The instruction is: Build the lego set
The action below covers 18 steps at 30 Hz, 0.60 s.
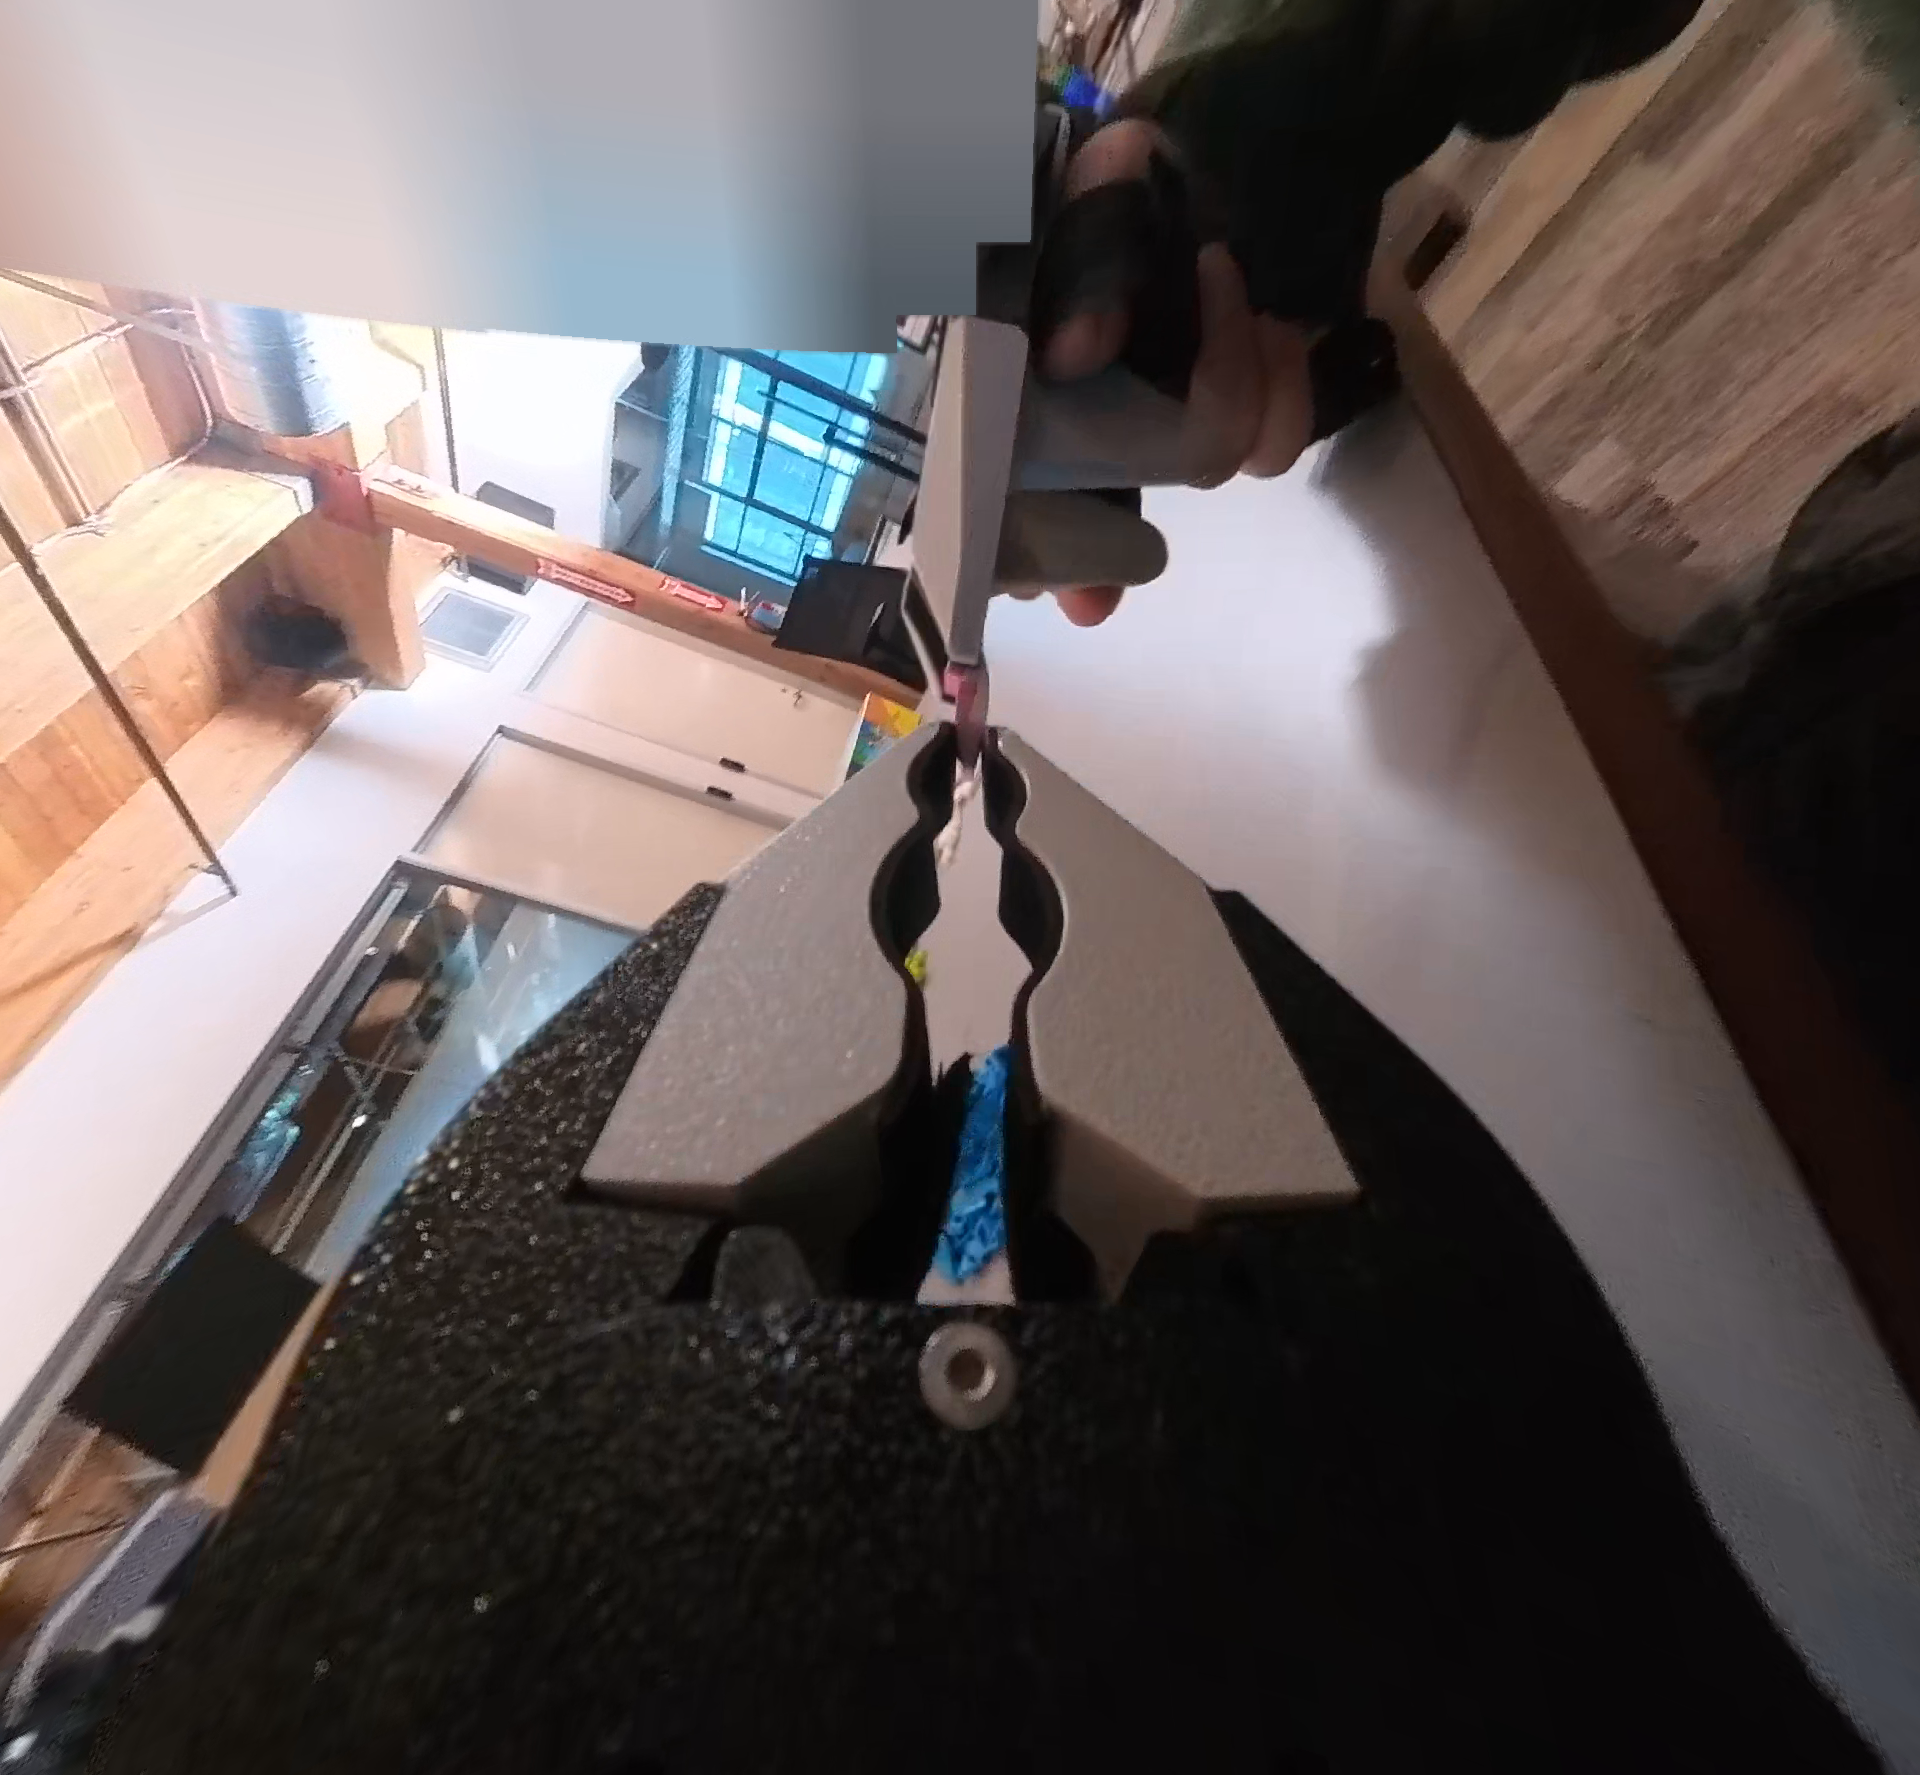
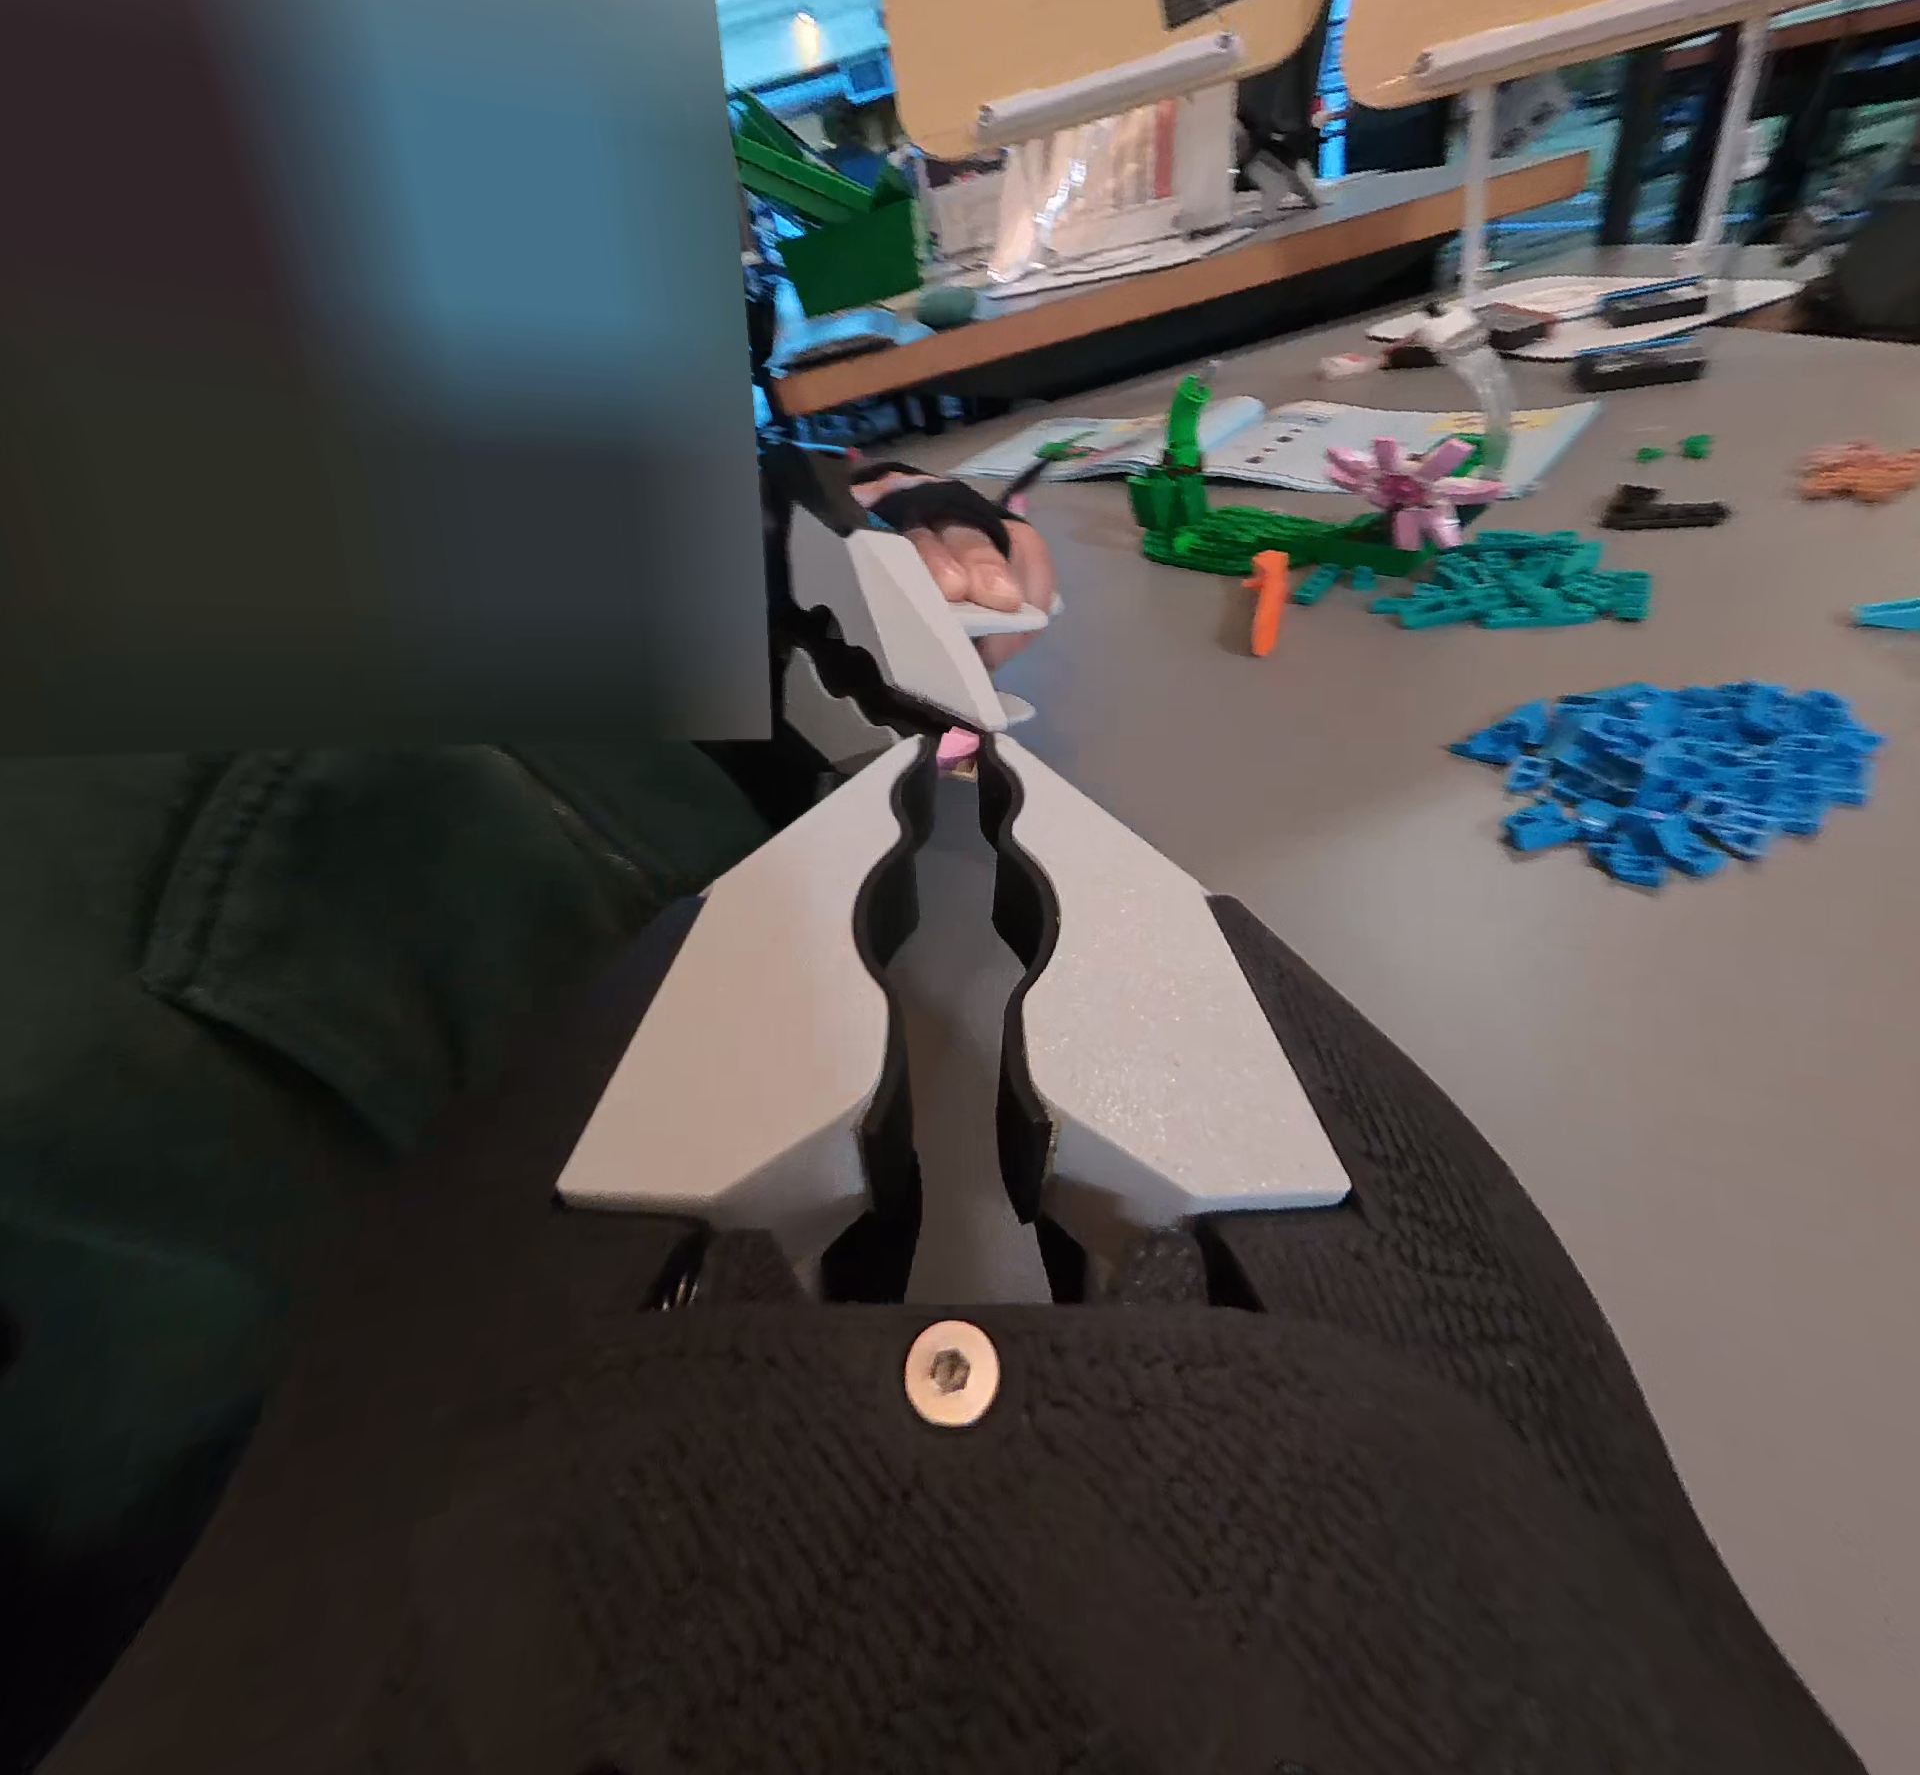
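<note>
1. The left hand-held gripper (image 1: 968,746) and right hand-held gripper (image 2: 954,751) meet tip to tip above the grey counter (image 2: 1351,1050), both pinching one small pink lego piece (image 2: 958,745) (partly hidden).
2. Behind, a green lego base with a pink flower (image 2: 1288,520) sits beside teal bricks (image 2: 1517,587).
3. A heap of blue bricks (image 2: 1683,780) lies nearer.

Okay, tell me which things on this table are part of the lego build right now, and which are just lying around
In use: left gripper, right gripper, small pink piece between their tips.

Lying about: blue brick pile, teal brick pile, orange piece, green base with pink flower, instruction booklet.
</note>
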Tool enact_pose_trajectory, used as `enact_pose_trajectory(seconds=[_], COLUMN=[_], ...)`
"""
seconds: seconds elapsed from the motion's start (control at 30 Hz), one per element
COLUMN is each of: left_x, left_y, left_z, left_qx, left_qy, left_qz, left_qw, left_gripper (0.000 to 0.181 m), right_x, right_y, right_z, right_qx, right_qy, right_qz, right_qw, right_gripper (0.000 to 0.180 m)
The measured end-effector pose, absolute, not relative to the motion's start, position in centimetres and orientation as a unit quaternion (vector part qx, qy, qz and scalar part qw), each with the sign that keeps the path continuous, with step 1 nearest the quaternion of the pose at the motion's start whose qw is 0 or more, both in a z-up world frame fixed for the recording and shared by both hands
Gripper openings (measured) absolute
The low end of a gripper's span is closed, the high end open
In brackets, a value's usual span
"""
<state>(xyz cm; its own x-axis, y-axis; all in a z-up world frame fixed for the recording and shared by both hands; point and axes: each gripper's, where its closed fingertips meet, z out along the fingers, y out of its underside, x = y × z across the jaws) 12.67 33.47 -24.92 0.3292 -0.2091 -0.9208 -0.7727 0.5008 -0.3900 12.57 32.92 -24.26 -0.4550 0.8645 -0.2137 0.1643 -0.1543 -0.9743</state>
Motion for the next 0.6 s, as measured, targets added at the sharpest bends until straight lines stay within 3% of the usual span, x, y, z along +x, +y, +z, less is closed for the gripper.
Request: enact_pose_trajectory(seconds=[0.27,0.33,0.43,0.6], left_x=[11.7,11.5,11.1,10.2], left_y=[34.3,34.6,35.2,36.0], left_z=[-24.9,-25.2,-25.7,-26.1], left_qx=[-0.447,-0.443,-0.452,-0.482], left_qy=[0.535,0.54,0.541,0.528], left_qz=[0.278,0.302,0.315,0.312], left_qw=[0.66,0.649,0.636,0.626], left_gripper=[0.002,0.001,0.002,0.002], right_x=[12.6,13.0,13.3,14.4], right_y=[33.5,33.9,36.5,40.4], right_z=[-24.3,-23.8,-23.4,-22.1], right_qx=[-0.434,-0.428,-0.449,-0.473], right_qy=[-0.587,-0.573,-0.537,-0.459], right_qz=[0.578,0.582,0.544,0.492], right_qw=[0.364,0.388,0.463,0.568], right_gripper=[0.007,0.02,0.03,0.028])
